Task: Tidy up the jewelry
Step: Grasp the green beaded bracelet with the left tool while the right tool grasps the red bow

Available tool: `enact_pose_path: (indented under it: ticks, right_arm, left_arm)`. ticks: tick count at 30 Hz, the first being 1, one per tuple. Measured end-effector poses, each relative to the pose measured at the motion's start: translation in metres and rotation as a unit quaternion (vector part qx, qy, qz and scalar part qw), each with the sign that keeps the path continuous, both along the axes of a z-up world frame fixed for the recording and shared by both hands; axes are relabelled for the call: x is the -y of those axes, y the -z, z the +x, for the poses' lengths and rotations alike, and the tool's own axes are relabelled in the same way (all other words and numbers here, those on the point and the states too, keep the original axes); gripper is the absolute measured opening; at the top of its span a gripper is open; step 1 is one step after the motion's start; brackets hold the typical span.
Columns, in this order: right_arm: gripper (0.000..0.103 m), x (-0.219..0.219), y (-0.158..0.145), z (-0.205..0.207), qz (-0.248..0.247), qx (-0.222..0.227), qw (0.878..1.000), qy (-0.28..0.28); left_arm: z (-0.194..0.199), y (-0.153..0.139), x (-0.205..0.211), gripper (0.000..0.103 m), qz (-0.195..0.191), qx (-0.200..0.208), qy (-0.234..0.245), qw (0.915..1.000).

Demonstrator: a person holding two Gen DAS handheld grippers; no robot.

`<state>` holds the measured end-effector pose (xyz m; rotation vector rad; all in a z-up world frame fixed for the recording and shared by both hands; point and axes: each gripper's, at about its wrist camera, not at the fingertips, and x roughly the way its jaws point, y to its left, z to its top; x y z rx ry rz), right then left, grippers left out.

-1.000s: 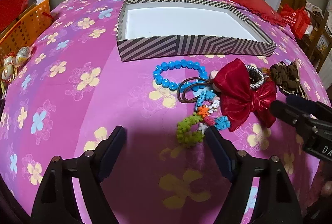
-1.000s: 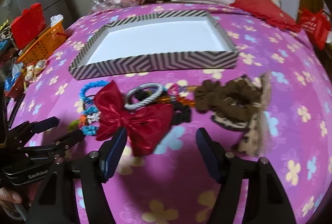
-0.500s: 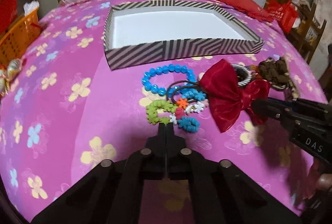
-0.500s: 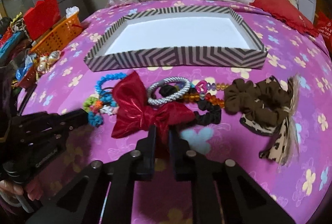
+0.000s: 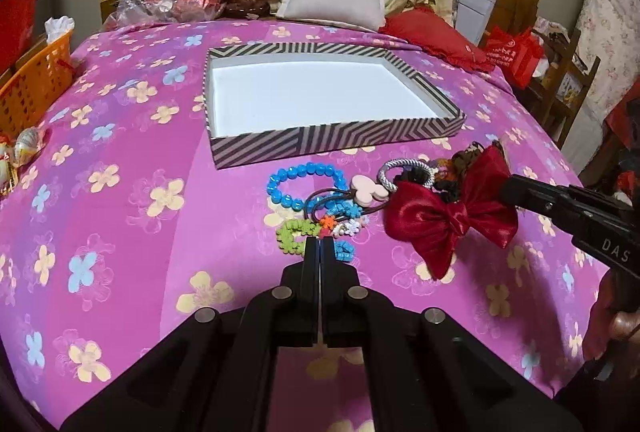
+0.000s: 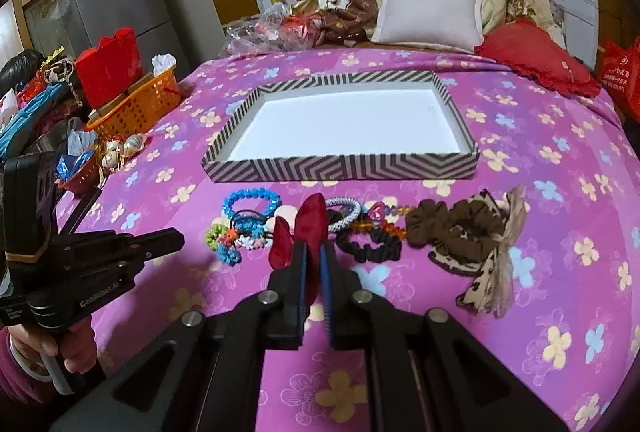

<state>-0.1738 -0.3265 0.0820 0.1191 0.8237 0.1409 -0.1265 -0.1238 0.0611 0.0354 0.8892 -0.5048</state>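
Right hand-held gripper point(image 6: 313, 256) is clamped on the red bow point(image 6: 308, 222), which is lifted clear of the bed point(image 5: 120, 216) in the left wrist view. Left hand-held gripper point(image 5: 320, 246) is pinched fully together at the multicolour flower bracelet point(image 5: 316, 232); whether the bracelet is actually caught cannot be told. Task is judged barely started: nothing is seen inside the striped box point(image 5: 336, 140), white floor bare. Left on the bedspread just before the box: blue bead bracelet point(image 5: 304, 182), silver hair tie point(image 6: 344, 212), black scrunchie point(image 6: 370, 248), brown scrunchies point(image 6: 456, 228), leopard-print bow point(image 6: 496, 272). Items are tangled, touching each other, so dragging along of neighbours is a risk. Farther off, orange basket point(image 6: 140, 108), white pillow point(image 6: 430, 10), red cushion point(image 6: 536, 58) are noted. Path to the box looks unobstructed.
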Motion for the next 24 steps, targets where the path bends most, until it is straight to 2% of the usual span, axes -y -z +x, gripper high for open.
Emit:
enact_pose_path:
  ticks: [3,5,6,7,8,12,14,15,17,21,22,24]
  right_arm:
    - [0.007,0.001,0.001,0.000,0.002,-0.002,1.000,0.003]
    - [0.007,0.003,0.005,0.001,0.002,-0.006,1.000,0.006]
    - [0.007,0.003,0.007,0.001,0.003,-0.008,1.000,0.008]
    - [0.007,0.004,0.008,0.001,0.003,-0.011,1.000,0.009]
    - [0.007,0.005,0.010,0.002,0.005,-0.014,1.000,0.011]
    - [0.007,0.008,0.016,0.002,0.009,-0.022,1.000,0.011]
    - [0.007,0.009,0.020,0.003,0.009,-0.025,1.000,0.013]
    - [0.007,0.010,0.021,0.004,0.011,-0.027,0.999,0.014]
    - [0.007,0.012,0.024,0.004,0.017,-0.031,0.999,0.017]
    - [0.007,0.014,0.028,0.005,0.020,-0.036,0.999,0.019]
    - [0.007,0.014,0.029,0.005,0.021,-0.036,0.999,0.019]
    - [0.007,0.015,0.029,0.004,0.023,-0.036,0.999,0.021]
  left_arm:
    - [0.006,0.005,-0.002,0.000,0.015,-0.003,-0.018,0.9997]
    - [0.013,0.012,-0.001,0.000,0.020,-0.021,-0.024,0.9993]
    - [0.015,0.015,0.000,0.005,0.022,-0.027,-0.025,0.9991]
    - [0.018,0.019,0.001,0.017,0.023,-0.036,-0.027,0.9987]
    - [0.020,0.023,0.001,0.020,0.023,-0.038,-0.032,0.9985]
    - [0.026,0.032,-0.001,0.021,0.001,-0.046,-0.041,0.9981]
    - [0.031,0.037,0.001,0.028,-0.022,-0.065,-0.033,0.9971]
    - [0.034,0.040,0.003,0.030,-0.018,-0.071,-0.030,0.9969]
    - [0.036,0.041,0.008,0.031,-0.003,-0.049,-0.028,0.9984]
    - [0.044,0.042,0.013,0.031,-0.011,-0.056,-0.017,0.9982]
    - [0.045,0.042,0.014,0.027,-0.014,-0.059,-0.011,0.9981]
    - [0.043,0.042,0.015,0.009,-0.035,-0.063,0.017,0.9973]
